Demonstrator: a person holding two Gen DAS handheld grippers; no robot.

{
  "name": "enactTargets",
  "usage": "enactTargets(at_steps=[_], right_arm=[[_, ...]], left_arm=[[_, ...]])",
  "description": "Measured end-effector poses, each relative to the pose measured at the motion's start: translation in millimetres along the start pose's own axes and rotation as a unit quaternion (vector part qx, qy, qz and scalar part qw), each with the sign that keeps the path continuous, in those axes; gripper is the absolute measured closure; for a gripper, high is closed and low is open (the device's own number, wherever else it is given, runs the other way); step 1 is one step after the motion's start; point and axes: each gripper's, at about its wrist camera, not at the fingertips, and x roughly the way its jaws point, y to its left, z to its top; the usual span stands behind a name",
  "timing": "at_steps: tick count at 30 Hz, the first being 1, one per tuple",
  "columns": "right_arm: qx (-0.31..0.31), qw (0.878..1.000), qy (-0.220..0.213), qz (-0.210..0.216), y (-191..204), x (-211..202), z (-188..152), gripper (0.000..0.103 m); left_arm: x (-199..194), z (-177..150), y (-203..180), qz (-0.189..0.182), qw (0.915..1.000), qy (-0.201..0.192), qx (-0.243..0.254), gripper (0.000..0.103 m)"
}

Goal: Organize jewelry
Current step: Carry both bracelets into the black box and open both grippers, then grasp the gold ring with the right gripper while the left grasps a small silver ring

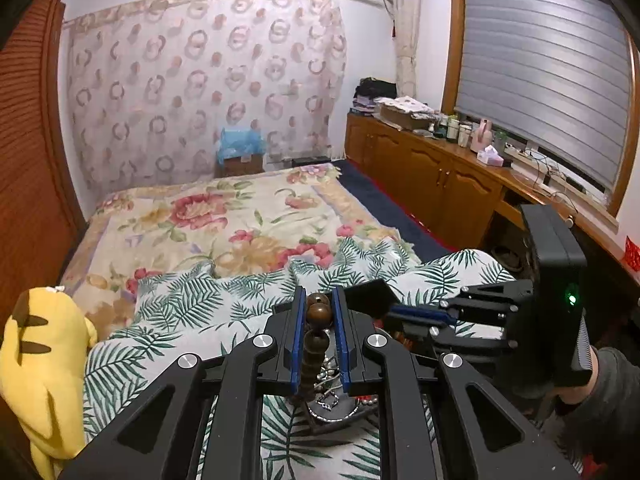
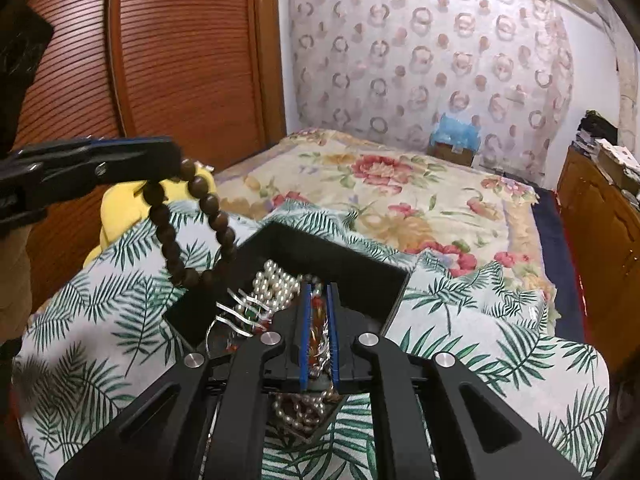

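A wooden louvred wardrobe (image 2: 168,60) closes the left side of the room, a yellow plush toy (image 1: 40,360) sits at the bed's left edge, and the floral bedspread (image 1: 224,216) lies open towards the curtained wall, with wooden cabinets (image 1: 432,176) along the right. On the palm-leaf cloth (image 2: 480,340) rests a black tray (image 2: 352,268) holding a pearl strand (image 2: 276,284) and other tangled pieces. The left gripper (image 1: 318,304), jaws narrow, is clamped on a brown wooden bead bracelet (image 2: 200,224) that hangs above the tray's left corner. The right gripper (image 2: 318,296), jaws nearly together, sits low over the tray with reddish jewelry between its blue pads; whether they press on it cannot be told.
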Motion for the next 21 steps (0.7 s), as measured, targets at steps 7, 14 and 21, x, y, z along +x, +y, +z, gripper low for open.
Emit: enactTargets(at_steps=[7,14,21], right_arm=[[-0.006,1.000,0.004,-0.010,-5,-17,-10,0.083],[0.007,1.000,0.011,-0.024,-10,-45,-40,0.083],[0.024,0.999,0.025,-0.034,-8,-71,-77,0.082]], left_arm=[[11,1,-2,-0.006,1.0000,0.007,0.003,0.091],[17,1,-8,-0.019,0.9997,0.010,0.007,0.091],[12,-7,-12,-0.019,0.9997,0.011,0.007,0.078]])
